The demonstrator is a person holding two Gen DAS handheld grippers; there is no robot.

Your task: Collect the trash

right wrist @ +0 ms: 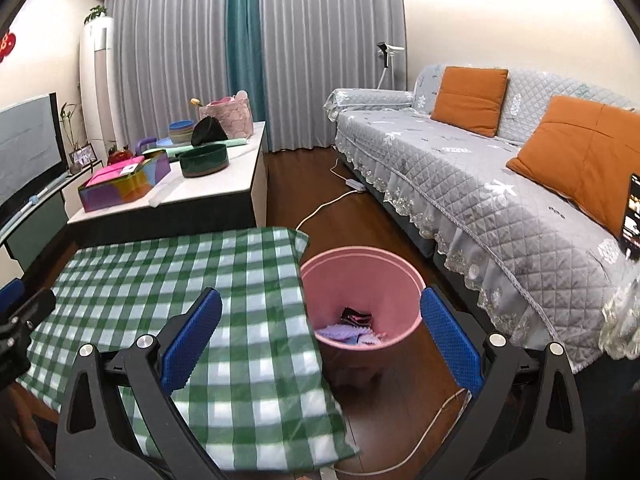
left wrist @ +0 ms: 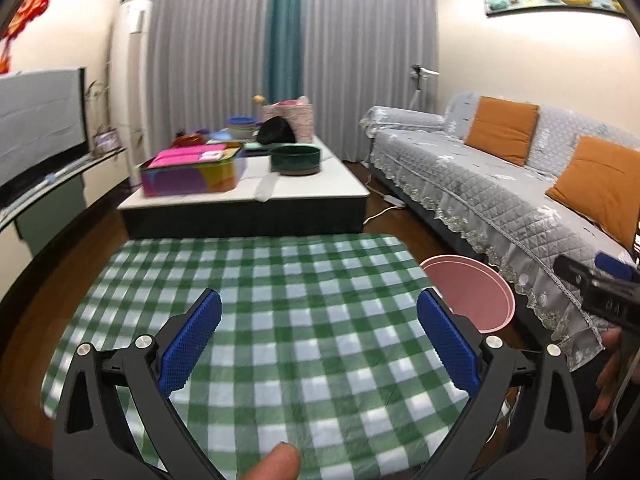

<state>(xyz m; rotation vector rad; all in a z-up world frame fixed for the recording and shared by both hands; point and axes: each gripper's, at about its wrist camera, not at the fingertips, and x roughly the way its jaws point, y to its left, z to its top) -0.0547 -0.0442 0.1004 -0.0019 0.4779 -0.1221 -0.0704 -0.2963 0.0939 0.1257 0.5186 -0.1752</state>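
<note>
A pink bin point(right wrist: 360, 276) stands on the wood floor beside the right edge of the green checked tablecloth point(right wrist: 180, 280). Inside it lie a dark wrapper point(right wrist: 356, 315) and pale purple scraps point(right wrist: 344, 334). My right gripper point(right wrist: 320, 340) hangs open above the table's edge and the bin, nothing between its blue pads point(right wrist: 192, 344). My left gripper point(left wrist: 318, 342) is open and empty over the checked cloth point(left wrist: 260, 300), with the pink bin point(left wrist: 472, 292) to its right. The right gripper's body point(left wrist: 596, 288) shows at the left wrist view's right edge.
A low white table point(right wrist: 216, 188) beyond holds a colourful box point(right wrist: 124, 184), a dark green bowl point(right wrist: 204, 164) and other items. A grey-covered sofa point(right wrist: 480, 184) with orange cushions runs along the right. A white cable point(right wrist: 320, 208) crosses the floor. A television point(left wrist: 40, 128) stands at left.
</note>
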